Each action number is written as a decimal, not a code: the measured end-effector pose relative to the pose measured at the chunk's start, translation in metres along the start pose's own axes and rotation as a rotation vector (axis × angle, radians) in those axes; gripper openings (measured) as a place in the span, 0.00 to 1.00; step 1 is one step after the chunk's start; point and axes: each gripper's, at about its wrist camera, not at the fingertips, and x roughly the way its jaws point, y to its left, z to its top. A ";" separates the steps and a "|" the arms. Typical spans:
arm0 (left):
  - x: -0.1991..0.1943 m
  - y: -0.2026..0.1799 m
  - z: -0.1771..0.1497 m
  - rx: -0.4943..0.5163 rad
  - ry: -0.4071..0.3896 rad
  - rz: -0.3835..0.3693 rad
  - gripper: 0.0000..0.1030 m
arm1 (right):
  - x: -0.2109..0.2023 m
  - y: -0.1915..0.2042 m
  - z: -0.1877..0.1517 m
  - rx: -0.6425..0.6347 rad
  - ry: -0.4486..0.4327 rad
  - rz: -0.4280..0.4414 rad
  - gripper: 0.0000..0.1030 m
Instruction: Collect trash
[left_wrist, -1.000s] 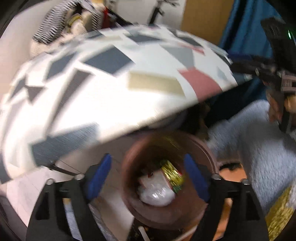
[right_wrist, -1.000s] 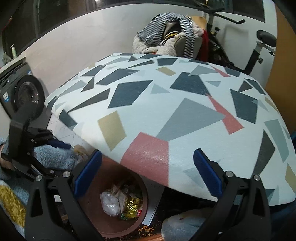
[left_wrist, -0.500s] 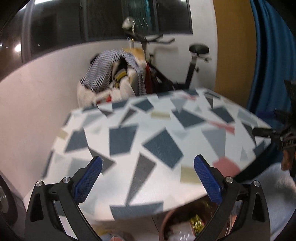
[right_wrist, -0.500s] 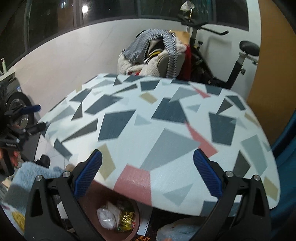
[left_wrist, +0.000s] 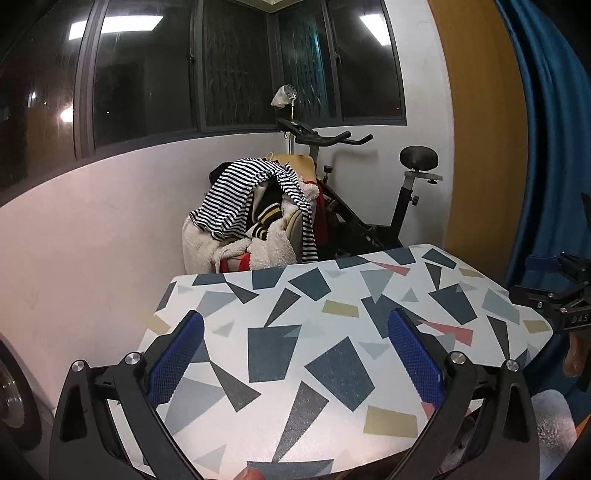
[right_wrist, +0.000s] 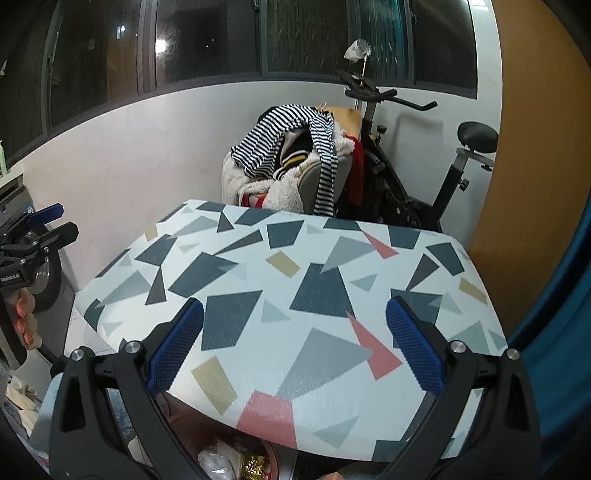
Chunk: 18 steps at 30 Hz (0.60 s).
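Both tools are hanging above the white counter patterned with grey, navy, pink and tan shards (right_wrist: 303, 295), pointing slightly downward across it. The left tool (left_wrist: 295, 354) is standing with its blue pads spread wide, its jaws having just been opening, and nothing is lying between them. The right tool (right_wrist: 295, 343) is likewise gaping wide and carrying nothing.

The collected trash, a crumpled clear plastic wrapper and a gold foil wrapper (right_wrist: 236, 467), is sitting in the round reddish-brown bin (right_wrist: 275, 452), which is tucked under the near edge of the counter; only a sliver of it is showing in the right wrist view, and the left view is missing it altogether. Keeping the bin below the edge seemingly lets litter be dropped straight down.

The counter top itself is looking bare of litter, so the empty, open tools are probably searching for another piece. Behind the counter, a striped garment (left_wrist: 255, 192) is lying draped over a chair beside an exercise bike (left_wrist: 369, 192).
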 end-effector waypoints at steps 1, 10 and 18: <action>-0.001 -0.001 0.000 0.004 -0.001 0.004 0.94 | -0.001 0.000 0.002 -0.001 -0.002 0.001 0.94; -0.002 -0.007 0.000 0.054 0.004 0.009 0.94 | -0.007 0.005 0.010 -0.019 -0.005 0.006 0.94; -0.003 -0.011 -0.002 0.071 0.010 0.002 0.94 | -0.010 0.008 0.011 -0.026 -0.015 0.003 0.94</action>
